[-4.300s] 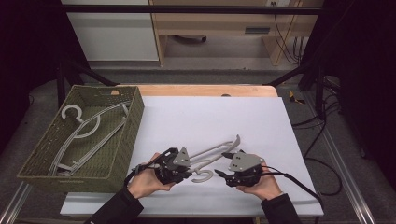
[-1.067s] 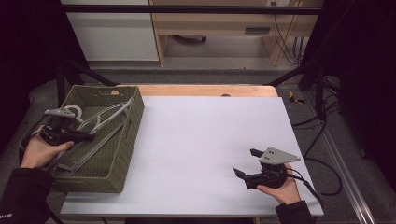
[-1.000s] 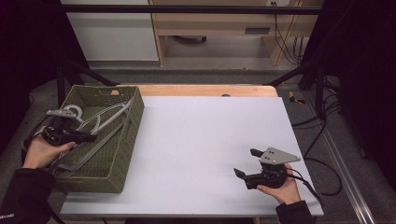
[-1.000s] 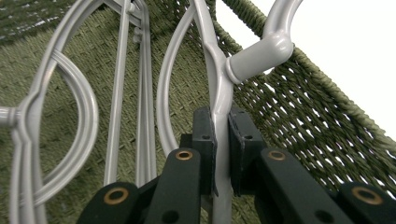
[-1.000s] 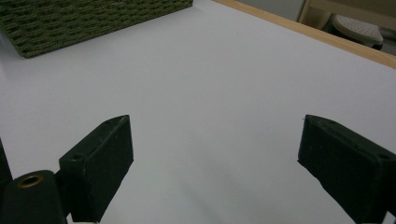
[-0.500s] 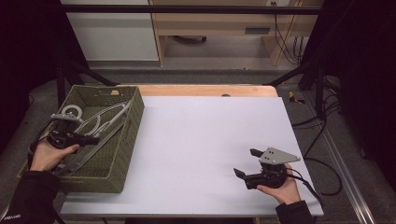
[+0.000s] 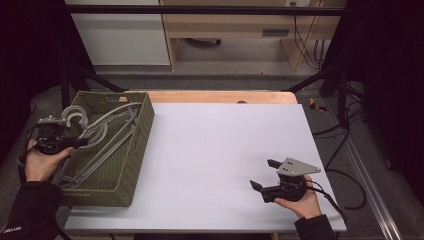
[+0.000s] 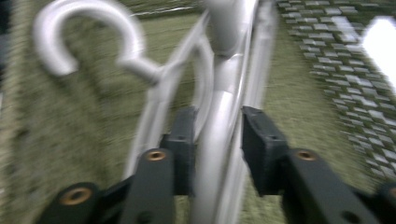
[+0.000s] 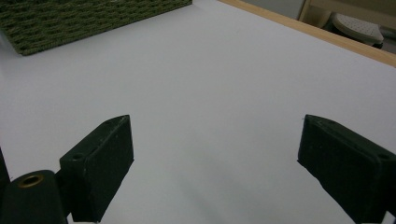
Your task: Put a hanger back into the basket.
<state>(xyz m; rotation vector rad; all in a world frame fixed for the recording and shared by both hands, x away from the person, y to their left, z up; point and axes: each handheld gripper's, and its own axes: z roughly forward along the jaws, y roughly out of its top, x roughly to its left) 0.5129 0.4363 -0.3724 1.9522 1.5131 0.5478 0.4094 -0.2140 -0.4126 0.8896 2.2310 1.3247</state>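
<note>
Fig.: hanger drop-off into basket, high view w/ both gripper views.

Left tongs (image 7: 75, 143) over the near-left part of the woven basket (image 7: 137, 150), held in the left hand (image 7: 40, 162). In the left gripper view, jaws straddling the pale shaft of a plastic hanger (image 8: 212, 140): left jaw close against it, right jaw w/ a visible gap, so parted around the shaft rather than clamped on it (blur leaves exact contact uncertain). Hanger lying in the basket among other hangers (image 7: 107, 130), hook (image 7: 75, 114) up near the basket's left rim.

Right tongs (image 7: 264, 176) low over the bare white counter (image 7: 220, 140) at its near-right, well apart from the basket; jaws spread wide, nothing between them. Grey three-cornered plate on top, cable trailing off to the right.

Step in hand, as judged: letting go of a hanger in the basket. To do well: spread jaws fully before lifting; withdraw straight back along the shaft, not sideways (hooks and arms interlock easily, and a snagged jaw would likely drag the bundle up); keep clear of the curved hook.

Materials, shapes: hangers pale grey, smooth, prob. glossy moulded plastic, rounded section, open C-shaped hook, long sloping arms. Basket olive green, coarse weave, rectangular, straight walls, matt. Counter top flat, white, matt, w/ a wood-coloured strip along the far edge. Jaws black, blocky, flat-faced, brass-coloured rivets at pivots.
</note>
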